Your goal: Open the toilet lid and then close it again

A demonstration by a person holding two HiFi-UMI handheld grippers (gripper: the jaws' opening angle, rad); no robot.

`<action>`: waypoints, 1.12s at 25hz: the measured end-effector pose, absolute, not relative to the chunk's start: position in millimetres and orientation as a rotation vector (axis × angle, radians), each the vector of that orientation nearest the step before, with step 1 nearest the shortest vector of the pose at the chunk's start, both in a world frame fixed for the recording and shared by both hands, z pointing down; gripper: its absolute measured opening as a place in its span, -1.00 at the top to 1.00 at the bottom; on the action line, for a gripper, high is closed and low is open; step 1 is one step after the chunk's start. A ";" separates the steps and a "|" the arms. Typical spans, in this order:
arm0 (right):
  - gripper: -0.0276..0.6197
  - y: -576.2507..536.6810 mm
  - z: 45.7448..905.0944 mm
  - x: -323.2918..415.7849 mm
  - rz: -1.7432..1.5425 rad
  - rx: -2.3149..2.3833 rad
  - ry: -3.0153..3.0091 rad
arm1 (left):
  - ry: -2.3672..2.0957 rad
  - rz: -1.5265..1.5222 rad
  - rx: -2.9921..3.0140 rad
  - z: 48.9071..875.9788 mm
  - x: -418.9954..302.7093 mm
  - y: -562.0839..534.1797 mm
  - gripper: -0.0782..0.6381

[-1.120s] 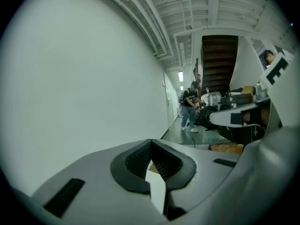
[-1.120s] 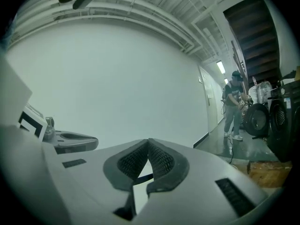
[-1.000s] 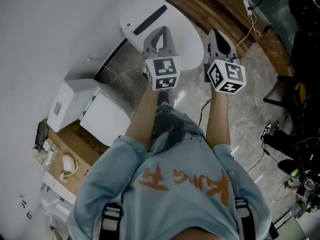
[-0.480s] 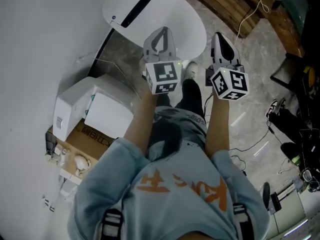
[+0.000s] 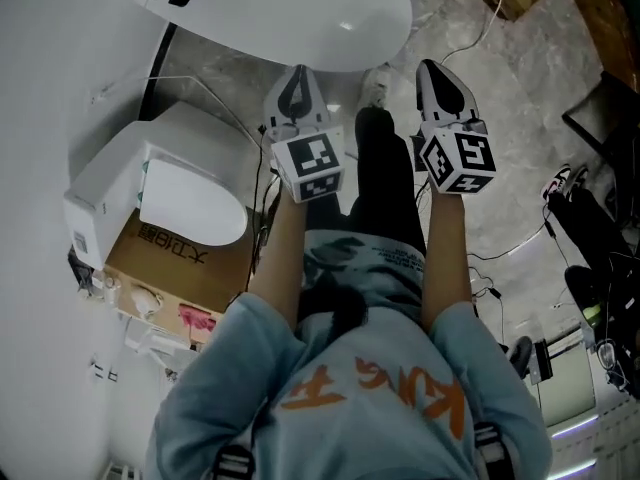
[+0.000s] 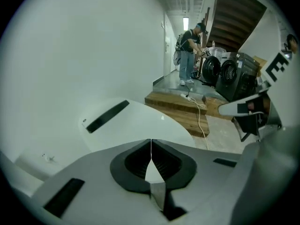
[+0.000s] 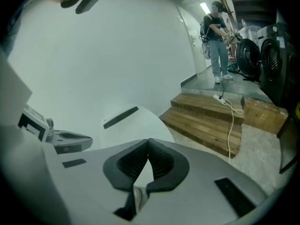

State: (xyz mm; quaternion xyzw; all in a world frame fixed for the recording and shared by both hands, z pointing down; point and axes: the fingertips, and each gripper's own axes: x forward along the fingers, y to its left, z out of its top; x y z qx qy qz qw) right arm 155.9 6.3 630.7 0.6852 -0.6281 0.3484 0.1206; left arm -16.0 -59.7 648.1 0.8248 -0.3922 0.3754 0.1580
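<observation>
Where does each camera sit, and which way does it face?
Head view: on the person's head, looking steeply down at the toilet lid; forearms, legs, left tool, right tool show.
Left gripper view: on the left tool, facing along its shut jaws over the lid; right tool at right.
Right gripper view: on the right tool, likewise; left tool at left.
Shared: both gripper views show the wooden step.
</observation>
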 end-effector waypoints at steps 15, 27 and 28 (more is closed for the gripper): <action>0.57 38.2 776.0 137.2 0.587 1.248 -1.975 | -0.951 1.587 2.573 784.8 38.4 8.4 0.22; -0.27 32.1 853.0 116.8 -0.062 0.695 -1.854 | -0.848 1.926 2.621 838.5 35.0 28.3 -0.18; -0.27 30.0 856.0 116.3 -0.075 0.685 -1.855 | -0.853 1.927 2.621 840.3 36.1 29.8 -0.18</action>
